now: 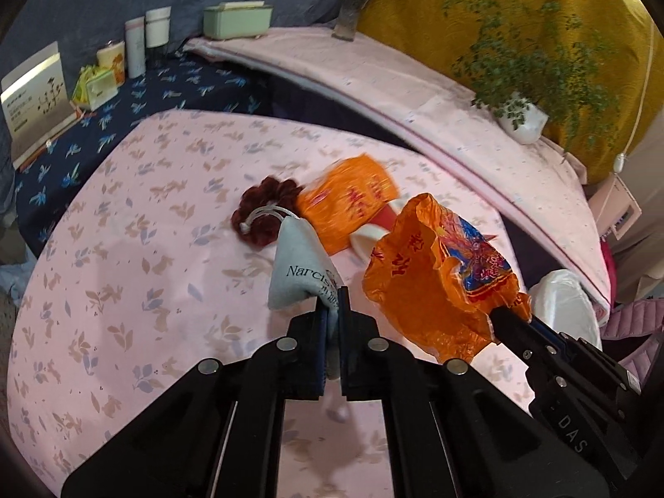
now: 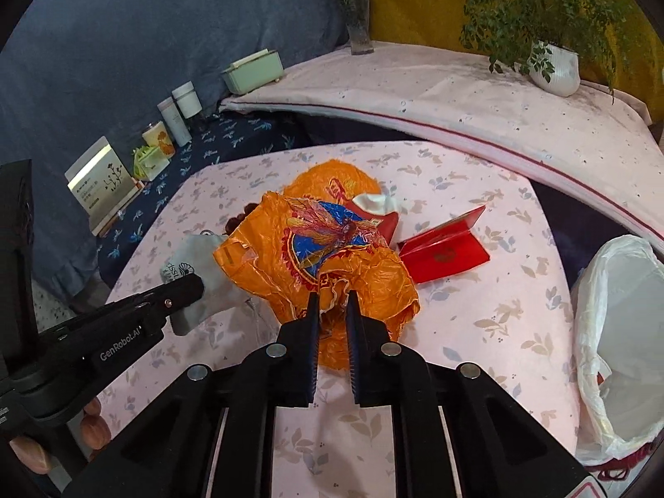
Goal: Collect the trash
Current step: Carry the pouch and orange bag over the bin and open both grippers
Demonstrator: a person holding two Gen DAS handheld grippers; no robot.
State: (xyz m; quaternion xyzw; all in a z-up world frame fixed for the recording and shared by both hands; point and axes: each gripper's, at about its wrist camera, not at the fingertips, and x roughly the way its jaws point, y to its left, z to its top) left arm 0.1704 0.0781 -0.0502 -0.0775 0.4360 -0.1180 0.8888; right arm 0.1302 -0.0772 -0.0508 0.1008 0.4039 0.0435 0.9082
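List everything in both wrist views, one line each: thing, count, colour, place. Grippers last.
orange wrapper: 1, orange with blue print, held above the table
grey pouch: 1, grey, held above the table
orange bag: 1, orange, mid table
red card: 1, red, table, right of the wrappers
scrunchie: 1, dark red, beside the orange bag
trash bag: 1, white, open, right of the table
table: 1, pink leaf-print cloth
green box: 1, pale green, far shelf
potted plant: 1, green in white pot, far right
flower vase: 1, clear, pink flowers
left gripper: shut on the grey pouch
right gripper: shut on the orange wrapper
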